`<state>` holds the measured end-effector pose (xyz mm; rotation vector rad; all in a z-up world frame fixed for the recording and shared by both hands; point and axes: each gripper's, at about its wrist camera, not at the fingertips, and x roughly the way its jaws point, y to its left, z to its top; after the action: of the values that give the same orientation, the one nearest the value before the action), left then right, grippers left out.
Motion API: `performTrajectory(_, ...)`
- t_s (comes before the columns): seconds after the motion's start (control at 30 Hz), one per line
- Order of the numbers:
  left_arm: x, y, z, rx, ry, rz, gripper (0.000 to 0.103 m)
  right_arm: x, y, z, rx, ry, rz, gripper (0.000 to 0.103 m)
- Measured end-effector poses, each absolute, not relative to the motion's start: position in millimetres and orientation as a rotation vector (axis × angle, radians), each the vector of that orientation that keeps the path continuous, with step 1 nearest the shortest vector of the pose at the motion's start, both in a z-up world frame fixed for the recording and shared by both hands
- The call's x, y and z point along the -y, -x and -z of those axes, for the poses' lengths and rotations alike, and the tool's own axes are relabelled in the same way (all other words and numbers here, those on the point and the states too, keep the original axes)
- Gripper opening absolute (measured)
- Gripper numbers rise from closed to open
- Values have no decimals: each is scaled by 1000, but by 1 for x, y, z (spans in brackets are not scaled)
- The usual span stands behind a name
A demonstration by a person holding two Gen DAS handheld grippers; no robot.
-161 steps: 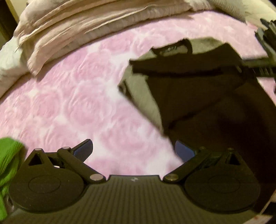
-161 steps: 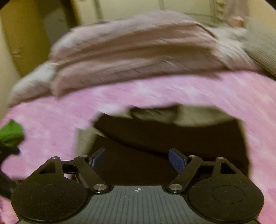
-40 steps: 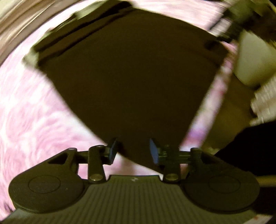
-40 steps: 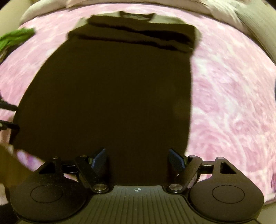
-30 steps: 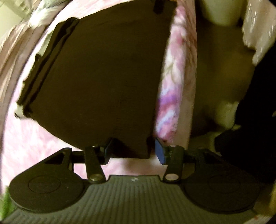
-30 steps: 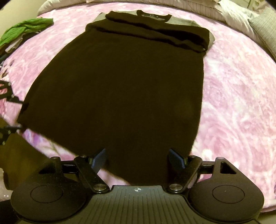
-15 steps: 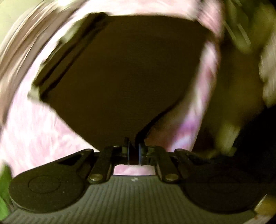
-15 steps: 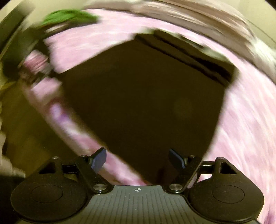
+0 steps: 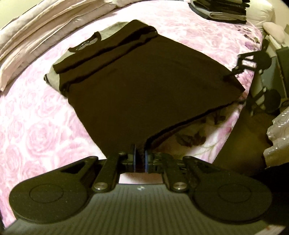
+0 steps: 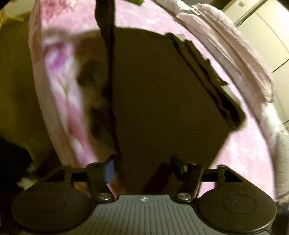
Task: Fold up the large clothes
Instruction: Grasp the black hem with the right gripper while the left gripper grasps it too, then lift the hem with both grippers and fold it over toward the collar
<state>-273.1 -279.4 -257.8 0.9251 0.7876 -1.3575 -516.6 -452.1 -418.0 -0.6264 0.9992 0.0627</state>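
Pink bedspread (image 9: 36,130); flat dark shirt (image 9: 144,86), sleeves folded.

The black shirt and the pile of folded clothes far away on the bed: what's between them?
Only bare pink rose bedspread lies between the black shirt and the pile of folded clothes, as the left wrist view shows.

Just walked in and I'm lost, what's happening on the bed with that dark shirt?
A person is folding a dark shirt spread on the pink bedspread. The left gripper is shut on one hem corner. The right gripper has just been closing around the other corner, jaws not yet pinching it.
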Motion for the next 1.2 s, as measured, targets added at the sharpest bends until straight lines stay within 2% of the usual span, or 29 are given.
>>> performTrajectory(0.03, 279, 272, 259, -792, -924, 1357, 7, 461, 522, 419, -1012, 634, -46, 42)
performTrajectory(0.07, 278, 272, 260, -793, -929, 1357, 7, 467, 526, 419, -1027, 637, -32, 33)
performTrajectory(0.1, 277, 273, 261, -790, -937, 1359, 7, 472, 529, 419, -1042, 636, -28, 20)
performTrajectory(0.17, 277, 278, 263, -772, -970, 1366, 6, 476, 532, 416, -1056, 645, -46, 0)
performTrajectory(0.4, 252, 304, 248, -689, -1076, 1409, 4, 474, 537, 372, -1075, 660, -96, 0)
performTrajectory(0.53, 225, 318, 228, -709, -1062, 1396, 3, 459, 556, 336, -1069, 681, -129, 0)
performTrajectory(0.7, 188, 348, 208, -813, -1047, 1395, 3, 432, 602, 307, -1130, 631, -227, 0)
performTrajectory(0.9, 157, 382, 204, -967, -1053, 1418, 3, 414, 646, 297, -1245, 510, -327, 0)
performTrajectory(1.0, 167, 372, 190, -968, -1024, 1402, 3, 423, 640, 281, -1231, 514, -331, 0)
performTrajectory(1.2, 235, 306, 129, -803, -947, 1345, 3, 477, 582, 230, -1096, 584, -243, 0)
